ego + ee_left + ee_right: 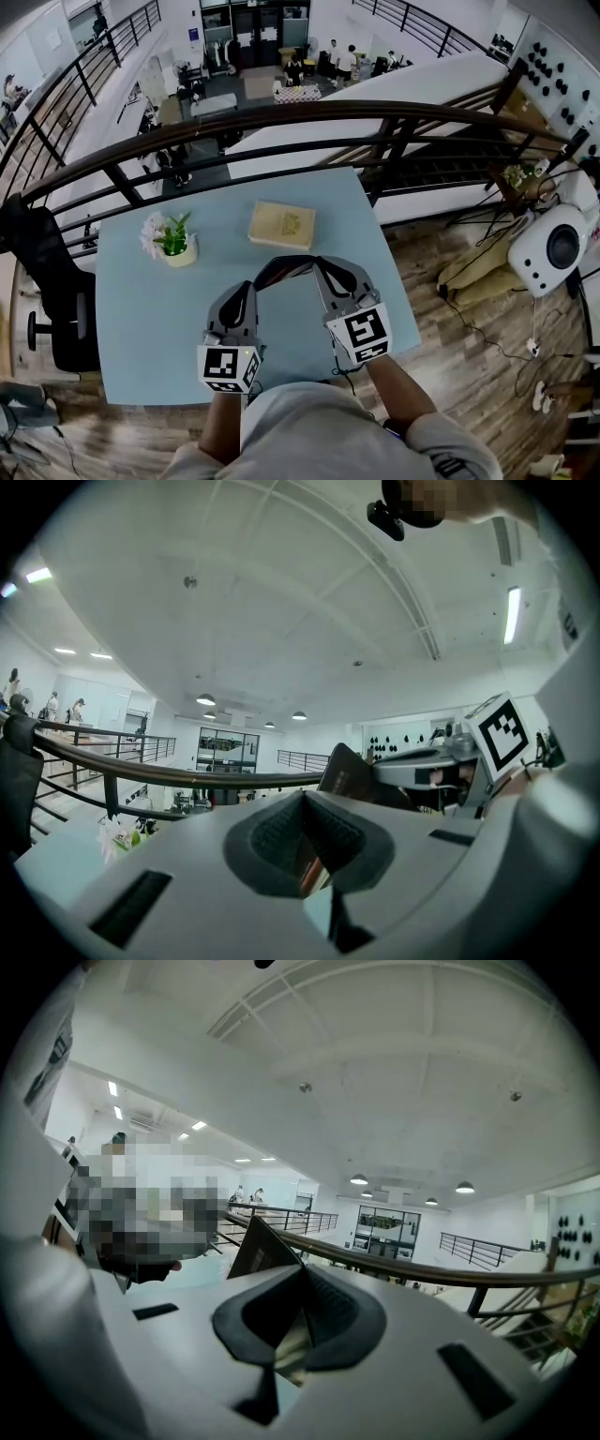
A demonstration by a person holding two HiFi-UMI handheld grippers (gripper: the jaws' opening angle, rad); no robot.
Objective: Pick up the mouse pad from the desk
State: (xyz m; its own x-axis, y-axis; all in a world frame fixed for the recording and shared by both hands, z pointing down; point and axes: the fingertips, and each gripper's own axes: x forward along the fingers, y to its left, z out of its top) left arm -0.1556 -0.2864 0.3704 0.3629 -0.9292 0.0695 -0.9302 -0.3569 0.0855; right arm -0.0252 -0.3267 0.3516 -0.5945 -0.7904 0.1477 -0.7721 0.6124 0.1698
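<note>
The mouse pad (284, 263) is a thin dark sheet held up off the light blue desk (141, 328), sagging in an arch between my two grippers. My left gripper (251, 287) is shut on its left edge and my right gripper (323, 268) on its right edge. In the left gripper view the mouse pad (352, 775) rises from the shut left gripper (305, 844) towards the right gripper's marker cube (497, 733). In the right gripper view the right gripper (300, 1318) pinches the mouse pad (255, 1249), which stands up to the left.
A tan book (281, 225) and a small potted plant (174, 242) sit on the far half of the desk. A dark railing (281, 117) runs behind it. A black office chair (52, 281) stands left; a white round device (548, 246) and cables lie right.
</note>
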